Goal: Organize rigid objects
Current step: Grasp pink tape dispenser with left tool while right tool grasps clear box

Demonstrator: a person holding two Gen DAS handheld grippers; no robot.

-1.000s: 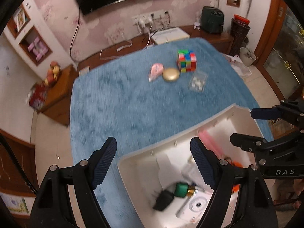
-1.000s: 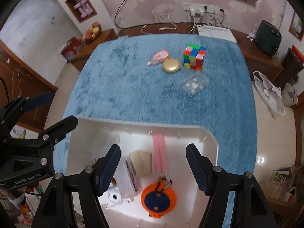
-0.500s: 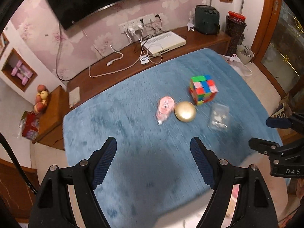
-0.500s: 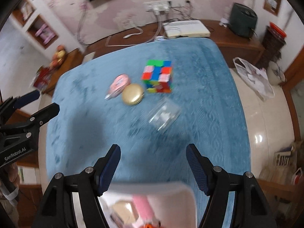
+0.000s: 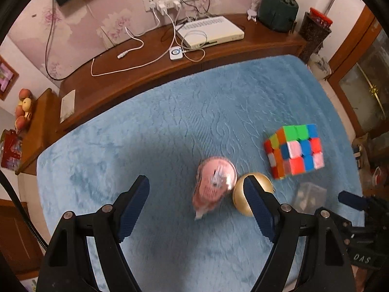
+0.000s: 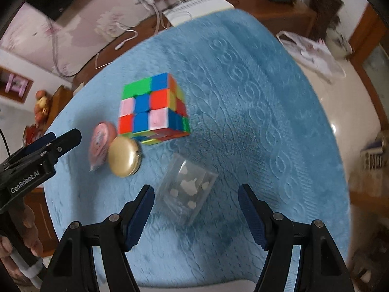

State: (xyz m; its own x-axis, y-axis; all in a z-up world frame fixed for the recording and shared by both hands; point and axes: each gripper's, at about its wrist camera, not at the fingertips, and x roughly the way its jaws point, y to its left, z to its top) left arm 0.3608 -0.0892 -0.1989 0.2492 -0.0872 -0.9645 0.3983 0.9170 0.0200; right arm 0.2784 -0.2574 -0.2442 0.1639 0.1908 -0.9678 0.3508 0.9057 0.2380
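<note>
On the blue plush cloth [image 5: 158, 146] lie a pink tape dispenser [image 5: 214, 186], a round gold case [image 5: 243, 192], a colourful puzzle cube [image 5: 295, 149] and a clear plastic box [image 6: 188, 188]. My left gripper [image 5: 197, 202] hangs open above the cloth, the pink dispenser lying between its fingers and the gold case partly behind the right finger. My right gripper [image 6: 195, 210] is open too, its fingers on either side of the clear box without touching it. The cube [image 6: 153, 108], gold case [image 6: 125, 157] and dispenser [image 6: 101, 142] show beyond it.
A wooden sideboard [image 5: 150, 56] with white cables, a white flat device [image 5: 211, 32] and a dark appliance [image 5: 277, 9] runs behind the cloth. Fruit [image 5: 23, 108] sits on a side cabinet at left. A hand [image 6: 14, 238] holds the left gripper. Shiny floor [image 6: 345, 112] lies right.
Both grippers have travelled from over the white storage bin, which has left view, toward the objects and sunk closer to the cloth. The right one has rolled. Their jaws stayed equally wide.
</note>
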